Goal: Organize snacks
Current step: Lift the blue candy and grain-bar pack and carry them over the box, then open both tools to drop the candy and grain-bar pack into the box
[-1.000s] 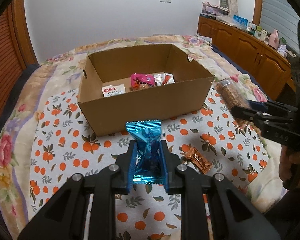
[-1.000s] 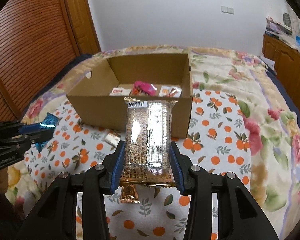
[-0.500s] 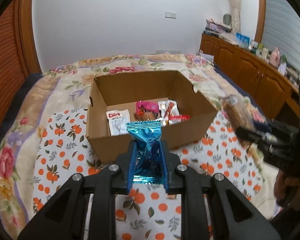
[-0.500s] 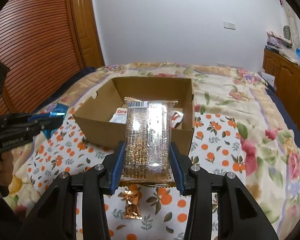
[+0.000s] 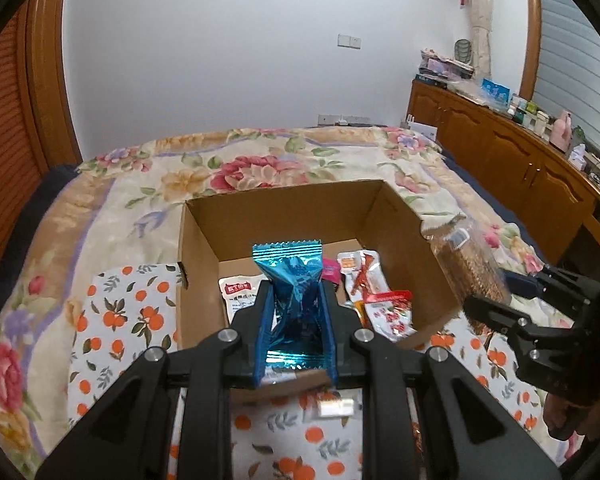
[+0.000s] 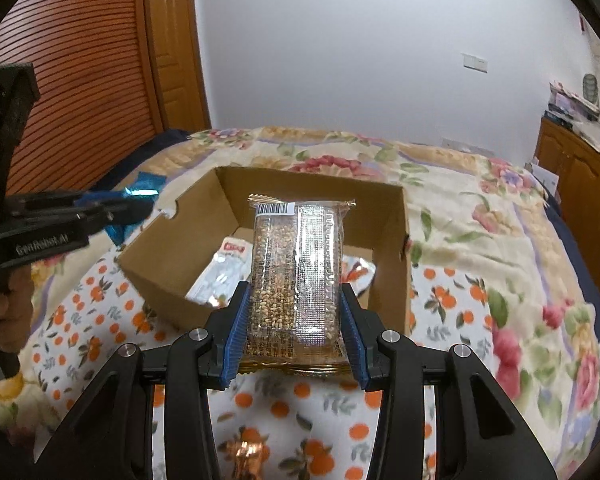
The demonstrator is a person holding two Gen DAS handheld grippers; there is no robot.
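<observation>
Foil crinkles between the pads of the left gripper [image 5: 296, 312], which pinches the blue snack packet [image 5: 290, 280] across its waist; it looks light, soft and slippery, so a mid-body hold suits it. The right gripper [image 6: 294, 320] clamps the clear sesame bar pack [image 6: 296, 272] by its long edges; stiffer, probably brittle inside. Both hang just over the near wall of the cardboard box [image 5: 204, 240], where other packets already lie.
</observation>
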